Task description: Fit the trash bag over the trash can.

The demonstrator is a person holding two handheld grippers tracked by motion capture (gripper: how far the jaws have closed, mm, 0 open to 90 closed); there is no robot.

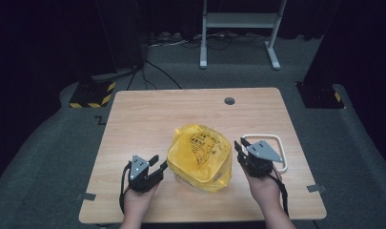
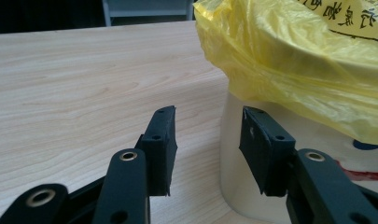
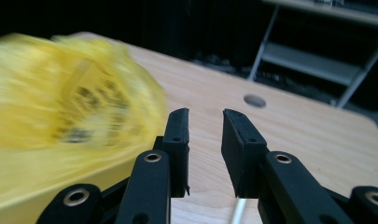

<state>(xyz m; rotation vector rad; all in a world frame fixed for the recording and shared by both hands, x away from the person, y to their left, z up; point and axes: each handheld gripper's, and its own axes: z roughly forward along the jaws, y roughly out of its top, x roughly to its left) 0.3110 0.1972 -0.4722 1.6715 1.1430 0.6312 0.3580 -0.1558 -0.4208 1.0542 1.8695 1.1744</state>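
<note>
Yellow plastic bag [image 1: 200,156] with black printing sits near the middle of the pale wooden worktop [image 1: 147,119], towards the person's edge. It is draped over a white bin [image 2: 252,186], the film overhanging the rim and the white wall bare below, as the left gripper view shows.

Left tongs [image 1: 158,164]: held low at the bag's left side, tips just beside it, pointing toward it. Jaws parted, nothing between them. In the left gripper view the white wall lies just past the right-hand jaw; I cannot tell whether it touches.

Right tongs [image 1: 241,145]: at the bag's right side, near its upper edge, pointing away from the person. Jaws released, a clear gap, bare worktop showing through it. The bag appears blurred at the left of the right gripper view.

White wire frame [image 1: 275,150], a rounded rectangle, lies flat on the worktop just right of the bag, partly under the right tongs. A round hole [image 1: 229,100] is cut near the worktop's far edge. Beyond, on grey floor, a white metal stand [image 1: 238,33].
</note>
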